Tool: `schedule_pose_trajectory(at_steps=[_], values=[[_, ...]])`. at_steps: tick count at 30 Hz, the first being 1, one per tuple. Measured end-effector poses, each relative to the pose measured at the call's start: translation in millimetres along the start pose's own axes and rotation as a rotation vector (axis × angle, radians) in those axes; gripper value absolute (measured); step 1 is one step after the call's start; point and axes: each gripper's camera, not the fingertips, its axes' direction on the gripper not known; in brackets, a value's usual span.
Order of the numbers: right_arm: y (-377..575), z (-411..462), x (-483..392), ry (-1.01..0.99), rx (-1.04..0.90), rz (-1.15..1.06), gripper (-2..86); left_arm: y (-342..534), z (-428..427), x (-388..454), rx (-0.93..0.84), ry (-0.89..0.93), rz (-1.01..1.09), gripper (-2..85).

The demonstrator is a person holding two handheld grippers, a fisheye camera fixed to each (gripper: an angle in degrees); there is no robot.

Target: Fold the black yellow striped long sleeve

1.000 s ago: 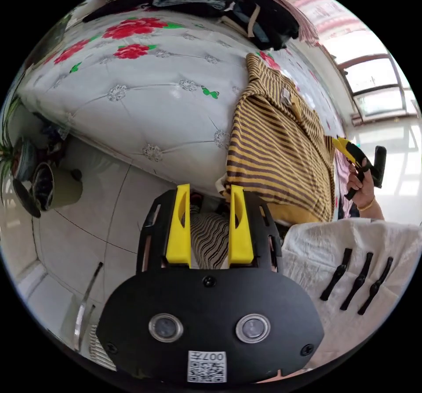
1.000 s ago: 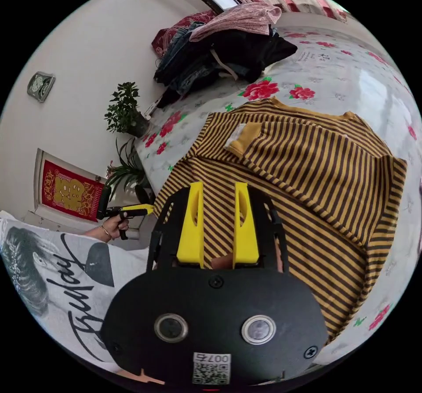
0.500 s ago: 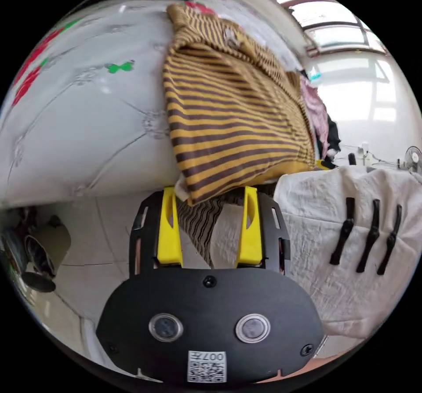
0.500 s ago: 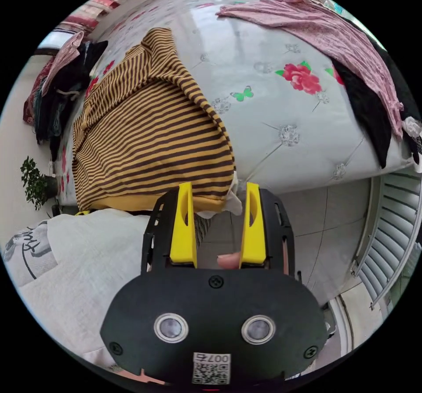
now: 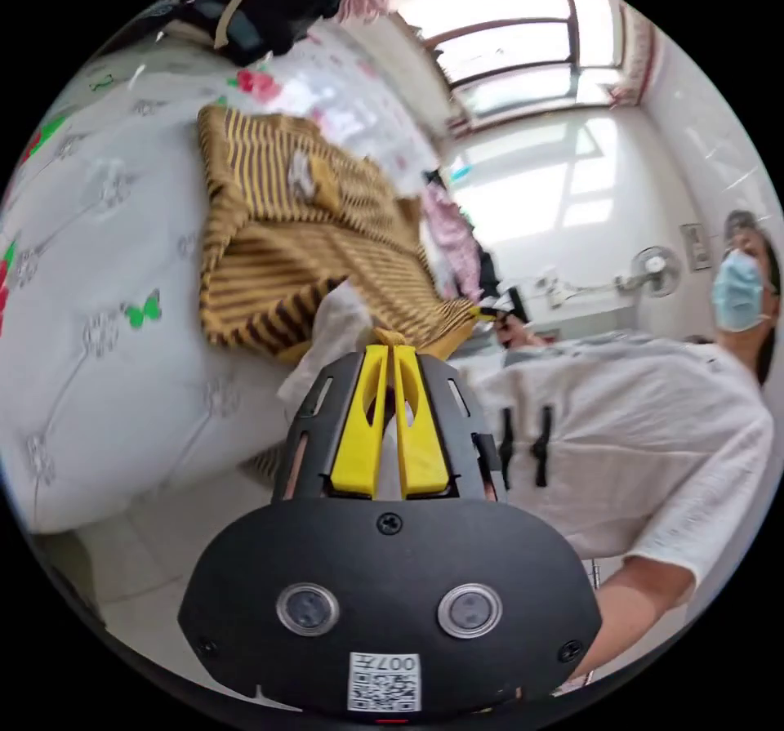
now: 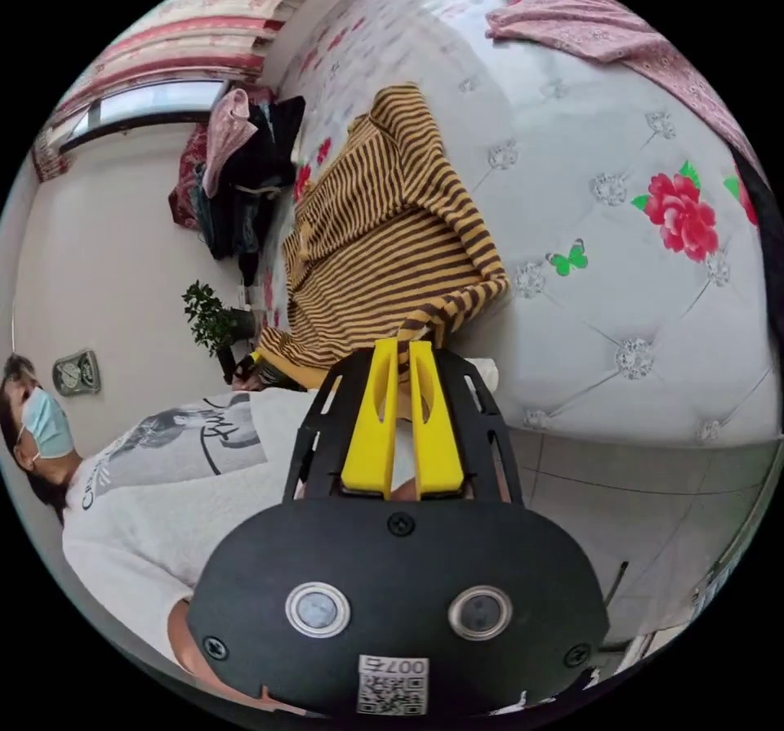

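The black and yellow striped long sleeve (image 5: pixel 278 216) lies on the bed, its bottom hem lifted off the near edge. In the left gripper view my left gripper (image 5: pixel 390 349) is shut on one corner of that hem, with yellow fabric bunched at the jaw tips. The right gripper view shows my right gripper (image 6: pixel 403 345) shut on the other hem corner, and the striped long sleeve (image 6: pixel 384 216) rises away from it across the mattress. Further along the hem in the left gripper view is the right gripper (image 5: pixel 500 316), held in a hand.
The bed is a white tufted mattress (image 6: pixel 621 216) printed with red flowers. A pile of dark clothes (image 6: pixel 245 159) sits at its far end and a pink garment (image 6: pixel 621 28) lies to one side. The person in a white top (image 5: pixel 637 437) stands at the bed's edge. A potted plant (image 6: pixel 212 323) stands by the wall.
Both grippers went from open to shut on the hem corners and have raised the hem off the bed's edge. Both cameras have swung, bringing the person into view.
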Motion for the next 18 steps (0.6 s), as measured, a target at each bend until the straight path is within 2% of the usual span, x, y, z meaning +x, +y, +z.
schedule_pose_trajectory(at_steps=[2, 3, 5, 8, 10, 12, 14, 18], values=[[-41, -36, 5, -0.224, 0.155, 0.011, 0.6, -41, -36, -15, 0.189, 0.043, -0.006, -0.8], [-52, -41, 6, -0.264, 0.194, 0.018, 0.7, -51, -43, -21, 0.239, 0.030, -0.022, -0.7], [-97, -53, 7, -0.363, 0.359, 0.043, 1.5, -78, -62, -55, 0.503, -0.040, -0.250, -0.2], [-144, -43, -6, -0.249, 0.414, 0.052, 3.6, -94, -60, -70, 0.725, -0.088, -0.404, 2.4], [-159, -29, -10, -0.126, 0.369, 0.054, 4.5, -102, -52, -64, 0.740, -0.158, -0.409, 3.8], [-162, -17, -9, -0.045, 0.338, 0.033, 5.2, -110, -39, -59, 0.668, -0.248, -0.398, 5.1], [-158, -5, -4, 0.043, 0.305, -0.007, 6.0, -117, -14, -58, 0.503, -0.365, -0.387, 6.2], [-159, 8, 10, 0.163, 0.263, -0.022, 6.9, -124, 22, -53, 0.370, -0.497, -0.350, 8.7]])
